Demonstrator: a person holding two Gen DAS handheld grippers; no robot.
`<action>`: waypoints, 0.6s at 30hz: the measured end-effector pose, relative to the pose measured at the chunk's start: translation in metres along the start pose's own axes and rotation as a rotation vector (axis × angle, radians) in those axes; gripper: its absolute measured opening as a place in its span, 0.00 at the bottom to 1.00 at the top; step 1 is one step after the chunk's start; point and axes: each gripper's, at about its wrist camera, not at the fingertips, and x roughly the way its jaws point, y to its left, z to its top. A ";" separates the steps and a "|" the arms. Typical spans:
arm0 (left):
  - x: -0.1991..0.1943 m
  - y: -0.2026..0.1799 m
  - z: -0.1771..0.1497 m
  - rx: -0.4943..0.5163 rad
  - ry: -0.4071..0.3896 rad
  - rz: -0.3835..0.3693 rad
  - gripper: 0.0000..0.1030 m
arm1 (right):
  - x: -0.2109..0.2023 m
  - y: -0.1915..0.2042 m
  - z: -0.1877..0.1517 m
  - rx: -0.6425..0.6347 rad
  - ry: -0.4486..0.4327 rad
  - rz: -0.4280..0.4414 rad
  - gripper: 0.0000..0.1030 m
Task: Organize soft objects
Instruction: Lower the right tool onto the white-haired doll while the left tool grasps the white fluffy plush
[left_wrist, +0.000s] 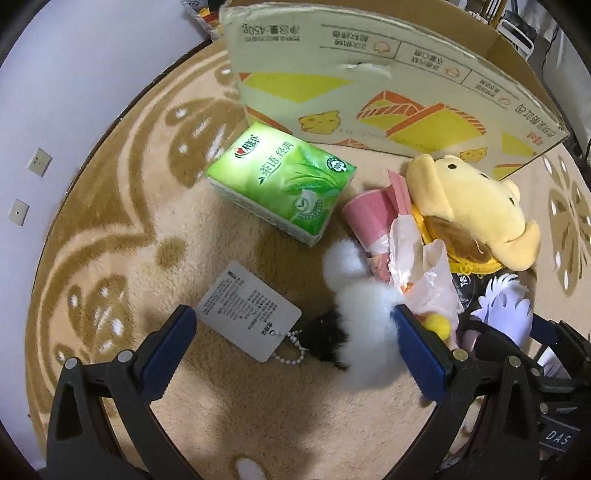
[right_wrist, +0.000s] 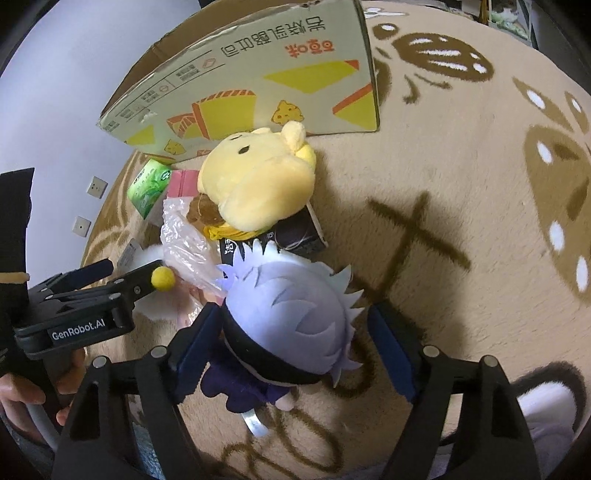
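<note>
My left gripper (left_wrist: 291, 343) is open over the rug; a white and black fluffy plush (left_wrist: 354, 317) with a paper tag (left_wrist: 249, 312) lies between its fingers. My right gripper (right_wrist: 295, 339) is open around a doll with pale lilac spiky hair (right_wrist: 291, 314), its fingers on either side, not squeezing. A yellow bear plush (left_wrist: 469, 210) (right_wrist: 255, 181) lies beside an open cardboard box (left_wrist: 388, 96) (right_wrist: 258, 74). A green tissue pack (left_wrist: 284, 181), a pink paper cup (left_wrist: 369, 214) and crumpled plastic bag (left_wrist: 428, 273) lie between.
A beige rug with brown patterns (right_wrist: 461, 184) covers the floor. A white wall with two outlets (left_wrist: 38, 162) is on the left. A small dark box (right_wrist: 299, 232) lies under the bear. The left gripper (right_wrist: 122, 284) shows in the right wrist view.
</note>
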 end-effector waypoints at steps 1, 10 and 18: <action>0.002 0.000 0.001 0.007 -0.002 -0.001 0.97 | 0.000 -0.001 0.000 0.002 0.001 0.001 0.83; 0.004 -0.016 0.004 0.059 -0.019 -0.103 0.48 | 0.008 0.002 0.000 0.001 0.012 0.047 0.66; 0.012 -0.025 0.007 0.062 -0.024 -0.131 0.42 | 0.014 -0.001 0.000 0.044 0.007 0.060 0.65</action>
